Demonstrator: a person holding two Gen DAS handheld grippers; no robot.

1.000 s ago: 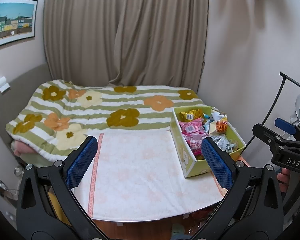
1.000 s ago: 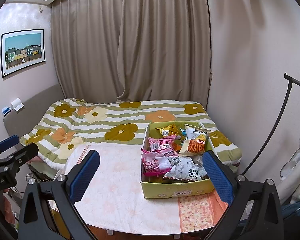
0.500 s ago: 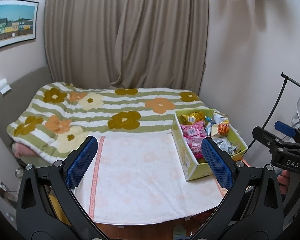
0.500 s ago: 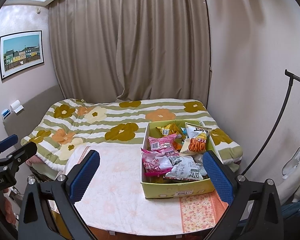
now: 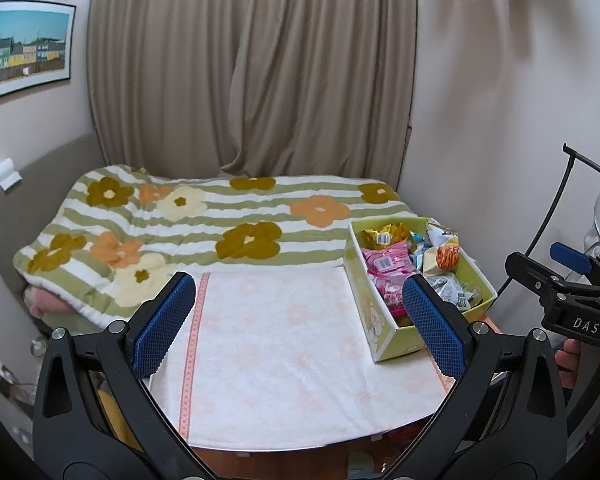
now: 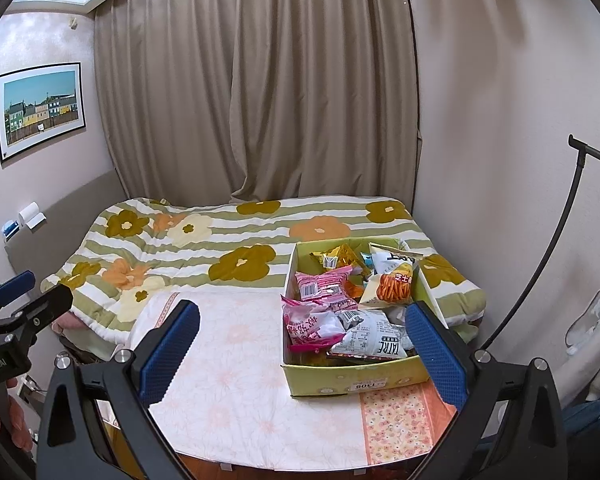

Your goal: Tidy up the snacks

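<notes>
- Left wrist view: we see our left tool (image 5: 298, 322) spread wide, empty, above the white floral-clothed bench (image 5: 284, 360).
- Right wrist view: our right tool (image 6: 302, 350) gapes wide before the yellow-green cardboard box (image 6: 356, 378) of snack packets.

Both wrist cameras look forward and slightly down across the surface (image 5: 284, 344) toward the bed (image 5: 220, 216) and curtain (image 6: 260, 100). The left stands further left; both share the box (image 6: 340, 380), nearer in the right.

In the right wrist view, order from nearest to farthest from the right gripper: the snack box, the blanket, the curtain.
1. Snack box: just ahead of the right gripper, toward its right side.
2. Blanket: behind the box, on the bed.
3. Curtain: far back wall.
</notes>
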